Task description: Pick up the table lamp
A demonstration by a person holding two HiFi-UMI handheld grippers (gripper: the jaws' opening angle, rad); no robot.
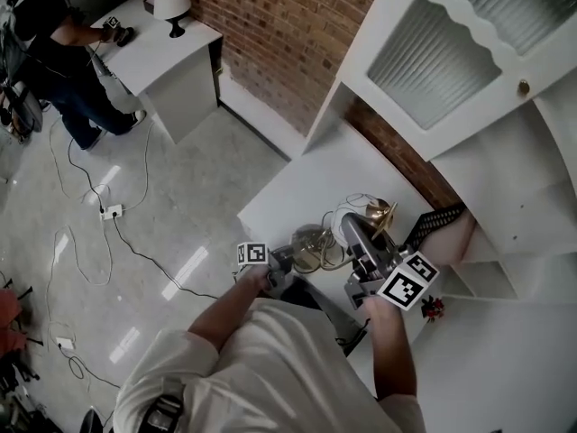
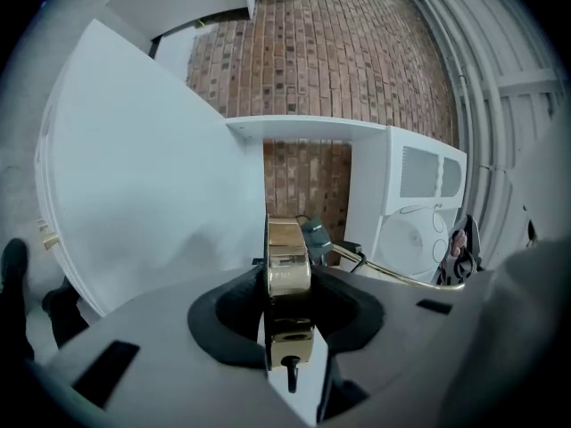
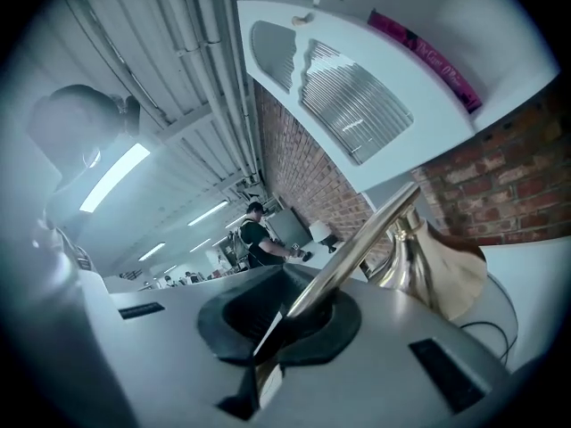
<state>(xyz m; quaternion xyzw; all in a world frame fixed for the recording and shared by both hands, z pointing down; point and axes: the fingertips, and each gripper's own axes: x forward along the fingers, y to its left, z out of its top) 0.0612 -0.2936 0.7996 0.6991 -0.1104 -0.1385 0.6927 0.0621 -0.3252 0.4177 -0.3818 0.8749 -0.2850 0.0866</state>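
The table lamp is brass, with a round base, a thin arm and a bell-shaped shade. It hangs over the white table's near edge, between both grippers. My left gripper is shut on the rim of the base, which stands on edge between the jaws of the left gripper. My right gripper is shut on the brass arm, which slants up out of the right gripper to the shade.
A white cupboard with an open glass-paned door stands to the right, its shelves beside my right hand. The brick wall runs behind. At the far left another person works at a white table. Cables and a power strip lie on the floor.
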